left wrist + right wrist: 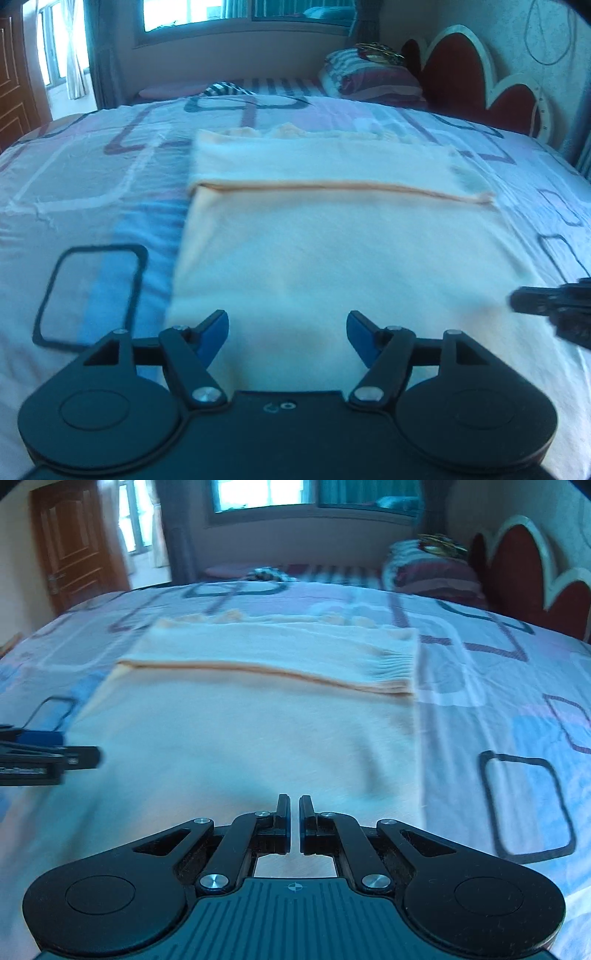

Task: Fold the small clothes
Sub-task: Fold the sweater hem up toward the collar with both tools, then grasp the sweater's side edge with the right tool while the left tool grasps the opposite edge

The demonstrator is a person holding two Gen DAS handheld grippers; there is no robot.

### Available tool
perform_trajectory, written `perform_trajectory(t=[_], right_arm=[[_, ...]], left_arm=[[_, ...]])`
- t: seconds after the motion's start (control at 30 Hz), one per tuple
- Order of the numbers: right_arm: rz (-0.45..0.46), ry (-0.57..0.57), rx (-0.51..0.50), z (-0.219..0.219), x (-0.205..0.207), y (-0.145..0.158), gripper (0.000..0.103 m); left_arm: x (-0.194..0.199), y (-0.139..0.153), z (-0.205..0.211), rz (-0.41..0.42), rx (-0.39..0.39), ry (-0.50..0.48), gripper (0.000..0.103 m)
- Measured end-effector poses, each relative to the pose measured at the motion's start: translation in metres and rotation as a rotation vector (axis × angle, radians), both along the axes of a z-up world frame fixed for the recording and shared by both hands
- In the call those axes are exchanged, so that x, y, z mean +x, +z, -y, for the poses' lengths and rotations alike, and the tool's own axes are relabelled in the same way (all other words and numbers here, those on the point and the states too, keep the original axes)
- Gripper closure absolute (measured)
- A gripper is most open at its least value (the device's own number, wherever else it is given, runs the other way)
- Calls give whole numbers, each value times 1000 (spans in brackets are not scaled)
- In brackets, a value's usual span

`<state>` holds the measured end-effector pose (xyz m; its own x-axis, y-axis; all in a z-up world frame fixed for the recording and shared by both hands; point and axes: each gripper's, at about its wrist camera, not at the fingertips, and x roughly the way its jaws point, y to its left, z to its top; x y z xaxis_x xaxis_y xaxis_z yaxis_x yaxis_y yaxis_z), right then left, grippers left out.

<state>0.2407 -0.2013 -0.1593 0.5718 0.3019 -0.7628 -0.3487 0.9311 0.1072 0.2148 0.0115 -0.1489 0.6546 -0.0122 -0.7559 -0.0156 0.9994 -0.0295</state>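
A cream knitted garment (332, 240) lies flat on the bed, with a sleeve folded across its far part; its ribbed cuff (395, 666) shows in the right wrist view, where the garment (240, 738) fills the middle. My left gripper (288, 334) is open and empty over the garment's near edge. My right gripper (294, 821) is shut with nothing visible between the fingers, just above the near part of the garment. Each gripper shows at the edge of the other's view: the right (554, 306) and the left (44, 757).
The bed sheet (92, 206) is pale with dark rounded-square prints. Pillows (369, 77) and a red headboard (465, 70) stand at the far right. A window (240, 14) and a wooden door (74, 554) are beyond the bed.
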Motion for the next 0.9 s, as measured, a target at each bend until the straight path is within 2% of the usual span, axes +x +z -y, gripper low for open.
perform_trajectory(t=[0.17, 0.27, 0.3, 0.37, 0.4, 0.43, 0.63, 0.9], right_arm=[[-13, 124, 28, -23, -30, -3, 100], [-26, 162, 1, -27, -40, -12, 99], [-17, 169, -11, -26, -43, -16, 95], [1, 163, -23, -18, -47, -16, 67], [12, 152, -35, -13, -50, -16, 40], [26, 140, -45, -7, -53, -15, 35], [16, 63, -62, 26, -69, -19, 35], [28, -54, -78, 35, -106, -1, 35]], left_arm=[[-21, -12, 29, -27, 20, -32, 33], [-29, -18, 31, -34, 44, -11, 32], [-32, -19, 30, -32, 56, -3, 31], [-37, -19, 25, -40, 65, 19, 28], [-39, -18, 21, -45, 65, 32, 27], [-43, -17, 18, -49, 65, 42, 26], [-58, -16, 9, -56, 73, 57, 24], [-80, -7, -5, -38, 48, 27, 26]])
